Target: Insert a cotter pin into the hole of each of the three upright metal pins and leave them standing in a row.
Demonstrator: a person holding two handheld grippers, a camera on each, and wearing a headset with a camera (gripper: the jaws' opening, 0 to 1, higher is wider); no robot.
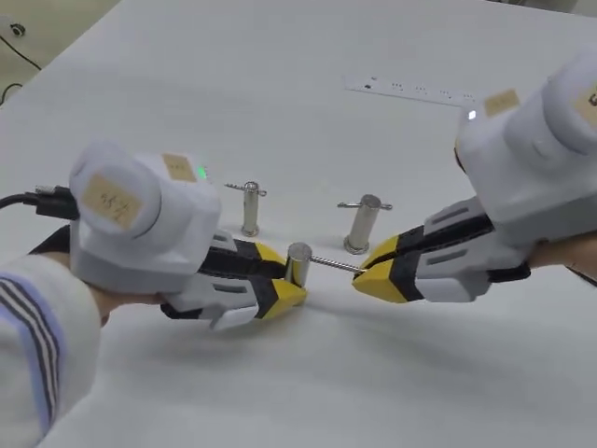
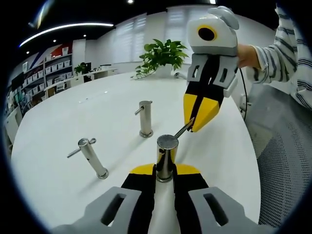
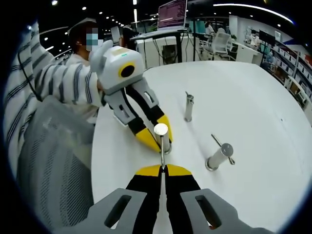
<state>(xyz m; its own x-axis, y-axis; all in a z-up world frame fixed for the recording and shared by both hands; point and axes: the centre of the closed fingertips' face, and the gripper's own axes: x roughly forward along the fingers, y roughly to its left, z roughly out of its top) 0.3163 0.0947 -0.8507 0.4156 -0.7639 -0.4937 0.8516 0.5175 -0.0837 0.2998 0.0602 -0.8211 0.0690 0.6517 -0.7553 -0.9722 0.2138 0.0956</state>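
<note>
Tan labels (image 1: pixel 110 201), writing unreadable. Centre frame: left tongs (image 1: pixel 287 282) pinch an upright metal pin (image 1: pixel 298 261); right tongs (image 1: pixel 366 271) clamp a cotter pin (image 1: pixel 332 263) touching its top

- Three metal pins: the near metal pin (image 1: pixel 298 266), the left rear metal pin (image 1: pixel 250 213) and the right rear metal pin (image 1: pixel 360 227).
- Three cotter pins: the first cotter pin (image 1: pixel 245 189) through the top of the left rear metal pin, the second cotter pin (image 1: pixel 365 205) through the top of the right rear metal pin, and the third cotter pin (image 1: pixel 334 262) in the right gripper's jaws.
- Two grippers: the left gripper (image 1: pixel 287 275) and the right gripper (image 1: pixel 366 271).
- One white table (image 1: pixel 280 84).
- One flat white strip (image 1: pixel 410 91) with small dark marks.
- One black cable (image 1: pixel 28 199).
- One potted plant (image 2: pixel 161 53).
</note>
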